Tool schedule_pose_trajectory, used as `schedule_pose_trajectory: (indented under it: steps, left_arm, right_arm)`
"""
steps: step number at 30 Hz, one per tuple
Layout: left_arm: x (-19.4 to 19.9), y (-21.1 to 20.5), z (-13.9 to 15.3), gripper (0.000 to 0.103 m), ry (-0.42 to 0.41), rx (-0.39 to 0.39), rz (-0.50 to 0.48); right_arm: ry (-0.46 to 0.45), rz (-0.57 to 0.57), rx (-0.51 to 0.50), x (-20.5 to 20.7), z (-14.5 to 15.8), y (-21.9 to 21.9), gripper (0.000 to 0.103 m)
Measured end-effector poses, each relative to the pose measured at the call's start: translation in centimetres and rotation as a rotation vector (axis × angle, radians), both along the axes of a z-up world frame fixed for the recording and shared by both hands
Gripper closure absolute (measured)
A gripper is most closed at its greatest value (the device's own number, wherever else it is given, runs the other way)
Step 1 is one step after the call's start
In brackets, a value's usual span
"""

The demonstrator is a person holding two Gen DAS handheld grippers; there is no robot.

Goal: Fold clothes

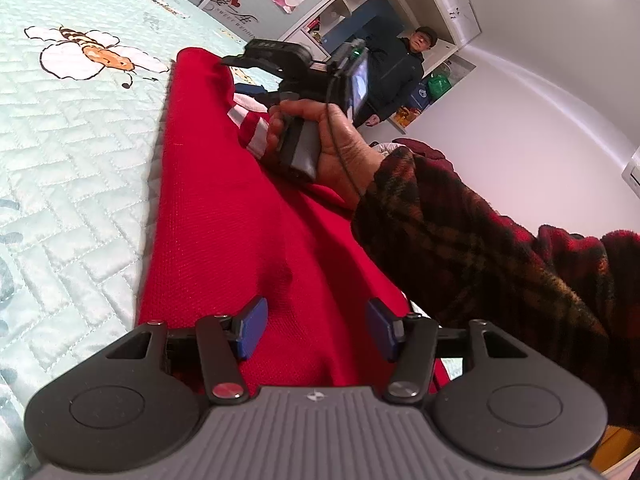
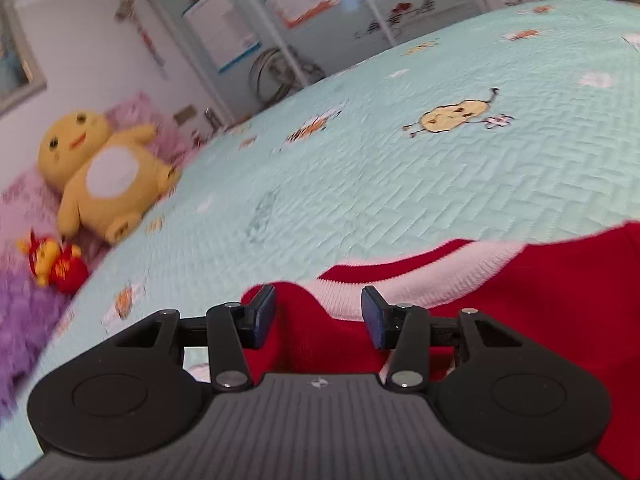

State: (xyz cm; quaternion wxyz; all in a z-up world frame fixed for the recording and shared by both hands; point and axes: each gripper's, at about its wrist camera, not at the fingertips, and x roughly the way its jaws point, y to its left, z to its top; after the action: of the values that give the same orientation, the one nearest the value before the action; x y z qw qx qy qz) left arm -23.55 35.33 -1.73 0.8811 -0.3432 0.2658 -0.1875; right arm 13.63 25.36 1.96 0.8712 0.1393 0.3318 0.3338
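Red sweater (image 1: 240, 220) lies lengthwise on the bed (image 1: 80, 160), flat so it can be folded; left hand-held gripper (image 1: 316, 328) hovers over it, released, nothing pinched, while the right hand-held gripper (image 2: 319, 316) gapes released over the striped cuff (image 2: 400, 276), probably just laid there

Open quilt (image 2: 440, 184) beyond plush toy (image 2: 100, 176)
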Motion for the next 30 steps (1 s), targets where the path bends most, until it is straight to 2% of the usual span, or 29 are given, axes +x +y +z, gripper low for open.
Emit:
schedule_pose_trajectory:
  steps: [2, 3, 4, 6, 7, 11, 13, 15, 19, 21, 22, 24, 25, 27, 28, 29, 30]
  left_arm:
    - [-0.1, 0.0, 0.0, 0.044, -0.002, 0.0, 0.0]
    - [-0.1, 0.0, 0.0, 0.044, -0.003, 0.0, 0.0]
    - [-0.1, -0.1, -0.1, 0.044, -0.004, 0.002, -0.001]
    - [-0.1, -0.1, -0.1, 0.044, -0.008, 0.003, 0.0]
    - [-0.2, -0.1, -0.1, 0.044, -0.01, 0.004, 0.001]
    - [-0.3, -0.3, 0.0, 0.043, -0.013, 0.008, 0.001]
    - [-0.4, -0.3, 0.0, 0.043, -0.014, 0.008, 0.001]
    - [-0.4, -0.4, 0.0, 0.043, -0.015, 0.009, 0.001]
    - [-0.4, -0.4, 0.0, 0.043, -0.016, 0.01, 0.001]
    - [-0.6, -0.5, 0.1, 0.043, -0.017, 0.013, 0.001]
    - [-0.5, -0.5, 0.1, 0.043, -0.018, 0.013, 0.001]
    - [-0.5, -0.5, 0.1, 0.043, -0.018, 0.013, 0.002]
    - [-0.5, -0.5, 0.1, 0.043, -0.019, 0.013, 0.002]
    - [-0.5, -0.5, 0.1, 0.043, -0.018, 0.013, 0.001]
    - [-0.5, -0.5, 0.1, 0.043, -0.018, 0.013, 0.001]
    - [-0.5, -0.5, 0.1, 0.043, -0.018, 0.013, 0.001]
    - [-0.6, -0.5, 0.0, 0.043, -0.018, 0.014, 0.001]
  right_arm:
    - [-0.075, 0.027, -0.093, -1.2, -0.6, 1.0, 0.059]
    - [-0.112, 0.041, -0.139, -1.7, -0.8, 1.5, 0.064]
    - [-0.15, 0.057, -0.187, -2.4, -1.1, 2.0, 0.08]
    - [-0.252, 0.083, -0.307, -4.1, -1.4, 3.8, 0.084]
    - [-0.313, 0.093, -0.37, -5.1, -1.4, 4.7, 0.089]
    - [-0.583, 0.167, -0.628, -9.2, -2.6, 8.3, 0.091]
    - [-0.687, 0.194, -0.731, -10.6, -3.3, 9.6, 0.091]
    - [-0.744, 0.201, -0.792, -11.3, -3.7, 10.2, 0.091]
    - [-0.819, 0.195, -0.851, -12.1, -3.8, 10.6, 0.092]
    - [-0.886, 0.196, -0.893, -13.1, -4.3, 10.9, 0.092]
    - [-0.886, 0.194, -0.889, -13.2, -4.2, 10.8, 0.092]
    - [-0.77, 0.18, -0.785, -11.8, -2.8, 9.5, 0.092]
    - [-0.681, 0.162, -0.702, -10.5, -1.9, 8.4, 0.09]
    - [-0.514, 0.121, -0.523, -7.9, -0.4, 5.8, 0.077]
    - [-0.434, 0.1, -0.429, -6.7, 0.3, 4.4, 0.067]
    - [-0.367, 0.071, -0.341, -5.7, 1.0, 3.0, 0.065]
    - [-0.338, 0.022, -0.265, -5.7, 1.7, 1.7, 0.065]
